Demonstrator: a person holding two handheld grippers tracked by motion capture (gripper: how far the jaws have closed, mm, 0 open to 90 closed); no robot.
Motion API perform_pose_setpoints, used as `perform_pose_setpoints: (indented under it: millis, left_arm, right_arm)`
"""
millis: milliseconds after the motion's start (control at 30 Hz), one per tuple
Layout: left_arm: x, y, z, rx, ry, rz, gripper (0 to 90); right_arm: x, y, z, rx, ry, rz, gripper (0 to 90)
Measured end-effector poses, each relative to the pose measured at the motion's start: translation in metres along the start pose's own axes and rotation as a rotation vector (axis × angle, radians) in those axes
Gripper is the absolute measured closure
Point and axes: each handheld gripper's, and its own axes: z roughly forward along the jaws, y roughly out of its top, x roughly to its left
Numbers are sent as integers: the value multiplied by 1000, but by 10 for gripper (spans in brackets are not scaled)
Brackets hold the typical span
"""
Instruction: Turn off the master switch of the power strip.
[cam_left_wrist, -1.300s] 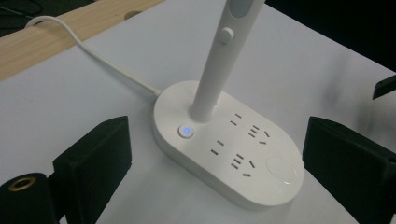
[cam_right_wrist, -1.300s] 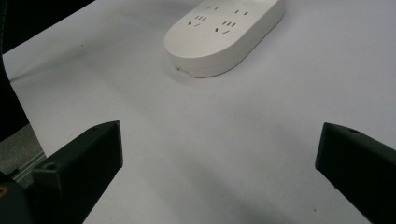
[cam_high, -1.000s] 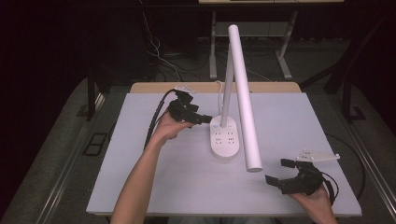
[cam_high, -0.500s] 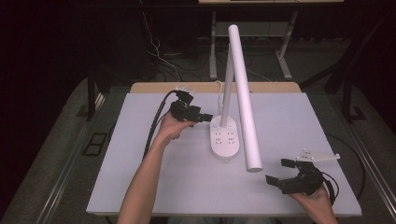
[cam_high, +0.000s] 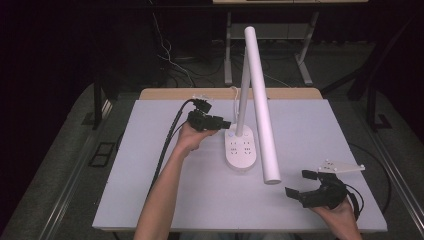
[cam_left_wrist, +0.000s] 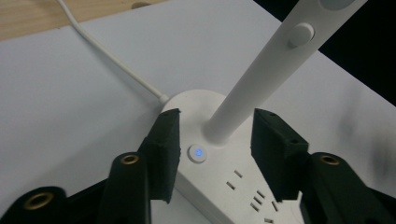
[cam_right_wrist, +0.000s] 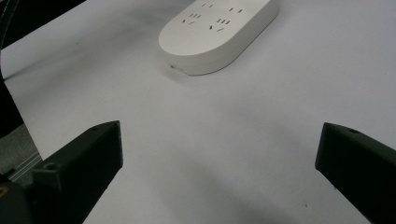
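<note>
Starting at my left gripper (cam_left_wrist: 217, 119): over the last second it has barely moved. It still sits at the rear end of the desk lamp base (cam_left_wrist: 219, 172), jaws parted and gripping nothing. The round power button (cam_left_wrist: 197, 152) lies just inside the near jaw and glows blue. The other jaw stands on the far side of the lamp stem (cam_left_wrist: 252, 79), so the stem rises between the two. I can't tell whether either pad actually rests on the base. Just past the jaws, the white cord (cam_left_wrist: 107, 53) runs out of the base's rounded end and away across the table (cam_high: 150, 175).

Since nothing has shifted, I judge that I'm paused at the switch, either about to press it or just finished. The lit dot suggests the base has power, but I can't tell from here whether the long lamp head (cam_high: 260, 100) is on.

My right gripper (cam_right_wrist: 219, 135) has also held its place. It is spread wide and empty, low over bare table, with the socket end of the base well ahead of its jaws. The high view shows it parked well clear of the lamp, so it plays no part in this step.
</note>
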Motion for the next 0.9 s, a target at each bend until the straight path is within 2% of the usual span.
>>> perform_pose_setpoints:
  millis: [300, 500, 533, 567, 900]
  left_arm:
    - [-1, -5, 14, 6, -21, -17, 633]
    - [1, -8, 21, 43, -17, 4, 702]
    - [1, -9, 23, 33, -15, -8, 702]
    - [-1, -10, 26, 6, -12, -41, 723]
    - [-1, -14, 36, 15, -7, -58, 813]
  right_arm:
    - [0, 0, 0, 4, -1, 5, 0]
    - [0, 0, 1, 7, 1, 3, 1]
    - [0, 0, 1, 7, 2, 2, 0]
    - [0, 0, 1, 6, 3, 3, 0]
    - [-1, 0, 0, 3, 4, 3, 0]
